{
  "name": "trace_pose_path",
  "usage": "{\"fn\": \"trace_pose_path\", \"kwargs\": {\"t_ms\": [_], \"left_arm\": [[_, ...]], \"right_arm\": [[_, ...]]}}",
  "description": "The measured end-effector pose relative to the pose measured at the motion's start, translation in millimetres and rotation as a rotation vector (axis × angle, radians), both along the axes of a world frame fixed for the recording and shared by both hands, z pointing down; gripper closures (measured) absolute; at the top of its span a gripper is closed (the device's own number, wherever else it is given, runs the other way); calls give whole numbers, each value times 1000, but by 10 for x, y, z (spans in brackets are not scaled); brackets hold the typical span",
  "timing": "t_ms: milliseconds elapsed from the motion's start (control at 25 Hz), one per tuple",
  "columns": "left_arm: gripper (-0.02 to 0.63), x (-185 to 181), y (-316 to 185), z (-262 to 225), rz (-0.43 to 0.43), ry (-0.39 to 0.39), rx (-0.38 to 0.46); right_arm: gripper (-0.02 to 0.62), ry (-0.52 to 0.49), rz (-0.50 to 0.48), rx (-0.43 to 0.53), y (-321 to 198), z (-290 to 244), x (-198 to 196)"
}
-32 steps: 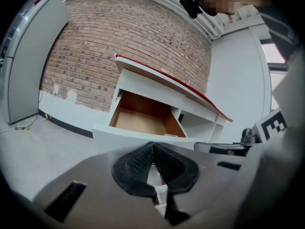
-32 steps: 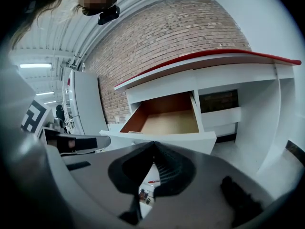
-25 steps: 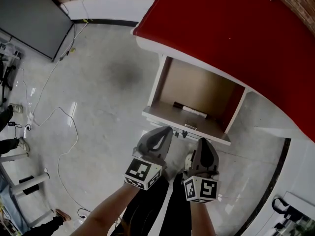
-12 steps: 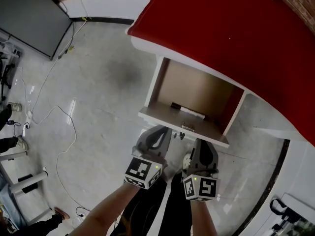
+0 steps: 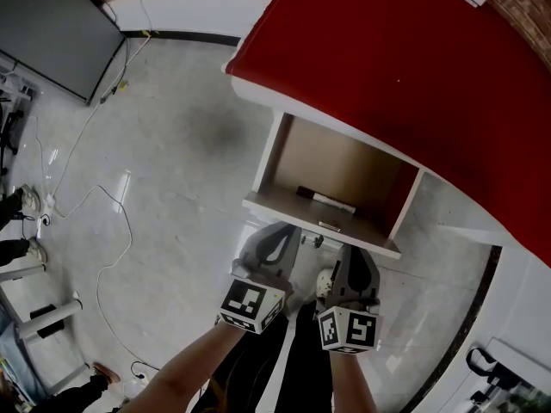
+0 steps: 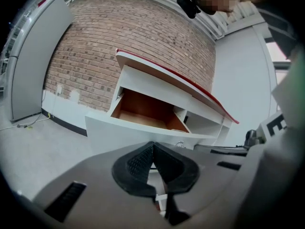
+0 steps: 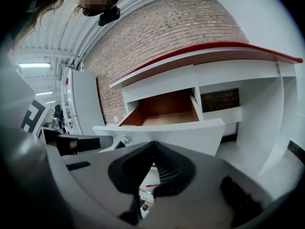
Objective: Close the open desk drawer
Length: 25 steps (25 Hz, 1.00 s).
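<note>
The desk has a red top (image 5: pixel 413 58) and a white body. Its drawer (image 5: pixel 344 166) stands pulled out, brown inside, with a dark pen (image 5: pixel 320 198) lying on the bottom. The white drawer front (image 5: pixel 297 214) faces me. My left gripper (image 5: pixel 288 229) and right gripper (image 5: pixel 360 249) hover side by side just short of that front, both shut on nothing. In the left gripper view the drawer front (image 6: pixel 119 132) fills the space beyond the left gripper (image 6: pixel 152 145). The right gripper view shows the front (image 7: pixel 171 133) past the right gripper (image 7: pixel 153 145).
A small round lock (image 7: pixel 125 139) sits on the drawer front. A dark flat panel (image 5: pixel 52 28) leans at the upper left, and a white cable (image 5: pixel 112 231) runs over the pale floor. Open desk compartments (image 7: pixel 219 104) lie right of the drawer. A brick wall (image 6: pixel 95 42) is behind.
The head view has shifted slightly. Both grippers stay shut just before the drawer front, and the drawer looks as far out as before.
</note>
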<state>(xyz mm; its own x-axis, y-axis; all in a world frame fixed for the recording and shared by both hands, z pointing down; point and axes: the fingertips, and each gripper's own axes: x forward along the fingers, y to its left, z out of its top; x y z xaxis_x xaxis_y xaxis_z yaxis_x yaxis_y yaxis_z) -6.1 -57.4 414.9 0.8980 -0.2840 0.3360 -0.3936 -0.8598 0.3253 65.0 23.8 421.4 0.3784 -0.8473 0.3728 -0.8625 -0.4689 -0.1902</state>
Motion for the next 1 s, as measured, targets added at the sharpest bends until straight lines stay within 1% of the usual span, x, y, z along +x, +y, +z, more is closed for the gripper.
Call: {"fn": "trace_pose_path", "kwargs": {"t_ms": [280,560,720,920,1000], "left_arm": [[600,106,-109,-245,2,49,12],[600,243,-210,-425,-11,86,24],[600,327,-268,-492,-15,79,30],[600,337,-271,-492,-14,72,-5],[601,337,-271,-497,-6,57,-4]], "right_arm": [[591,33,9,45,-103,-234,103],[591,45,17,88,-210,-424,237],[591,41,21,95,-263,-484,321],[591,25,26,90,-259,-481,329],[591,33,30,82,-258,-487,326]]}}
